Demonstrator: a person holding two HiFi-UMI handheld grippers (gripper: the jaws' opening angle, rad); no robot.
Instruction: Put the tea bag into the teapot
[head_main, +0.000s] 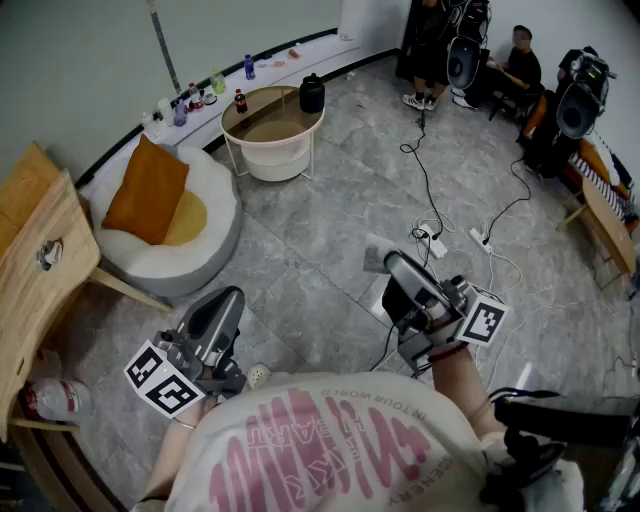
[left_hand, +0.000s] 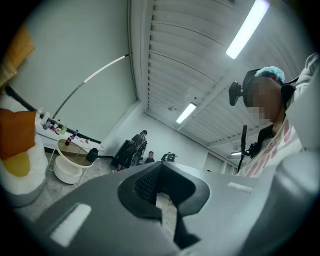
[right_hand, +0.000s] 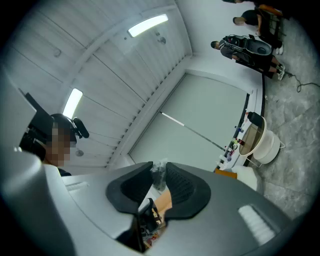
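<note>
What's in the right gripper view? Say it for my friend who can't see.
The right gripper pinches a small crinkly packet, likely the tea bag, between its two dark jaws. Behind it are a white ceiling with strip lights and, far off at right, a round table on grey floor.

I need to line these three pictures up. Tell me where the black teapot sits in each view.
Head view: black teapot at top centre, on the round table's right edge.
Left gripper view: black teapot small, left of centre, at the table's right rim.
Right gripper view: black teapot near the right edge, at the table's upper end.
Shared landmark: the round table.
</note>
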